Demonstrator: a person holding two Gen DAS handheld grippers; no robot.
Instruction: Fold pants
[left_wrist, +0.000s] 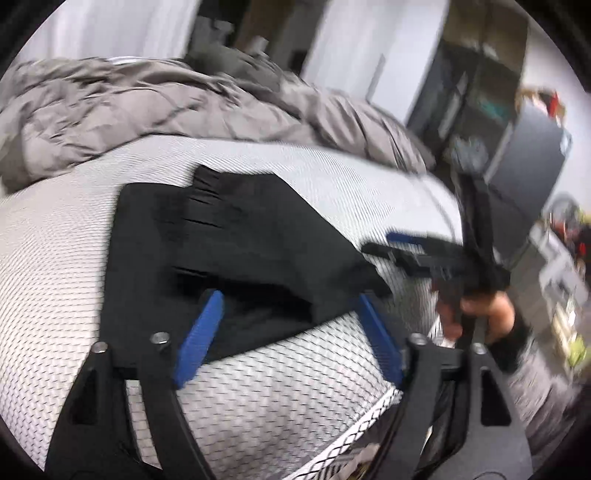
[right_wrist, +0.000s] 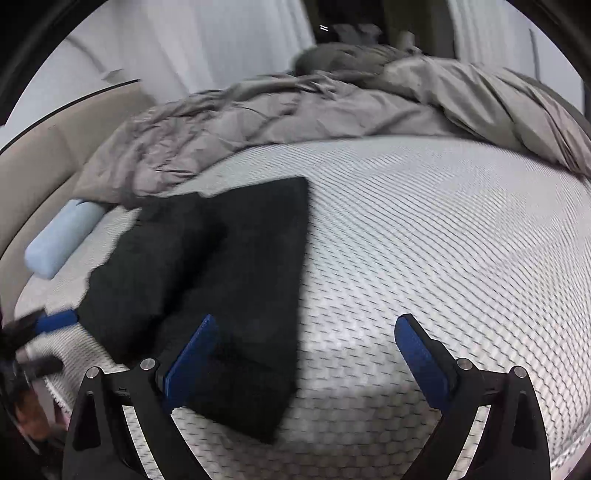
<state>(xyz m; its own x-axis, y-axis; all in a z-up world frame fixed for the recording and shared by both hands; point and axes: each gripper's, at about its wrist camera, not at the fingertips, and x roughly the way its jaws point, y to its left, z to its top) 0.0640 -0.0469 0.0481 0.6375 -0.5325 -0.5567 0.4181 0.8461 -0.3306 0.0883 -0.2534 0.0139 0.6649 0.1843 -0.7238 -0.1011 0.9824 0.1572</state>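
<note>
In the left wrist view, the left gripper (left_wrist: 290, 332) fills the bottom of the frame with its jaws spread wide and released, nothing pinched between the blue pads; one blue pad sits at about 7 o'clock and the other at about 5 o'clock from the frame's centre. Just beyond the pads lie the black pants (left_wrist: 236, 251), folded into a flat stack on the white mesh-patterned mattress (left_wrist: 55, 240); the near edge of the cloth reaches into the gap between the pads, though whether it touches them cannot be told through the blur. At 3 o'clock the right gripper (left_wrist: 406, 249) appears, held by a hand (left_wrist: 480, 314), its tip just beside the right corner of the pants. In the right wrist view, the right gripper (right_wrist: 306, 354) also stands with jaws wide and empty; the pants (right_wrist: 221, 280) lie across the 9 to 12 o'clock side, passing behind the left pad, while the right pad hangs over bare mattress (right_wrist: 443, 240). A blurred blue tip of the left gripper (right_wrist: 55, 321) shows at 9 o'clock by the cloth's edge. Farther off, a pale blue roll (right_wrist: 59, 240) lies at 10 o'clock, and a rumpled grey duvet (right_wrist: 277, 114) is heaped along the far side at 12 o'clock.
</note>
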